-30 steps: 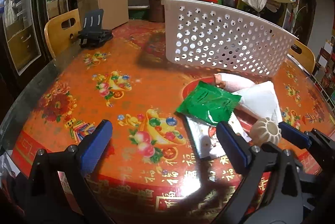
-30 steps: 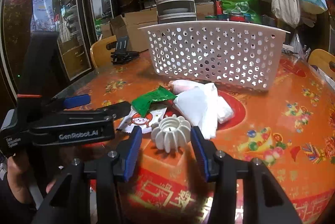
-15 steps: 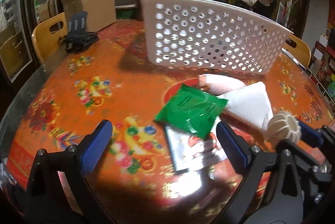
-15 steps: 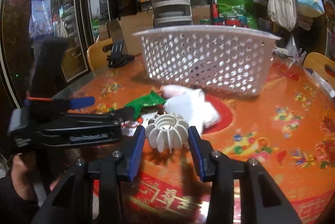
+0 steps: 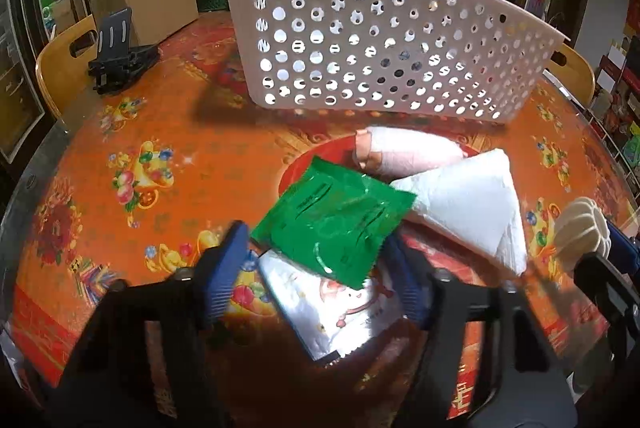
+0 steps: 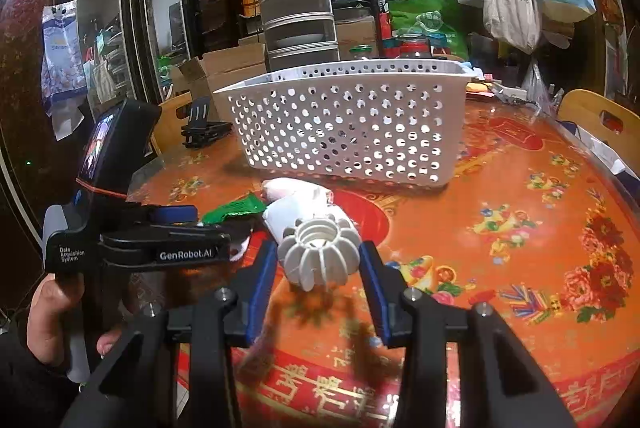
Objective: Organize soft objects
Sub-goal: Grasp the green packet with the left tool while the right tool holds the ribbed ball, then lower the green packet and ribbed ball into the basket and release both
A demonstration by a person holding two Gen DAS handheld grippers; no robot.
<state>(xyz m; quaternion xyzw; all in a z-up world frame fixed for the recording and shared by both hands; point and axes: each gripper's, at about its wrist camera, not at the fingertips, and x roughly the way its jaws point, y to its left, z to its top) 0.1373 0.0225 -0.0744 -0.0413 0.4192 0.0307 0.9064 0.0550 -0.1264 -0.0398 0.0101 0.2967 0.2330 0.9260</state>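
My left gripper is open, its fingers either side of a green packet that lies on a silver packet. A folded white cloth and a pink roll lie just beyond. My right gripper is shut on a white ribbed soft ball and holds it above the table; the ball also shows in the left wrist view. The white perforated basket stands behind the pile, also in the right wrist view.
The round table has an orange and red patterned cover. A black phone stand sits at the far left. Wooden chairs stand at the left and right rims. Boxes, stacked containers and bags crowd the background.
My left gripper has moved forward and right to straddle the green packet, its fingers closer together. My right gripper has lifted the white ball off the table.
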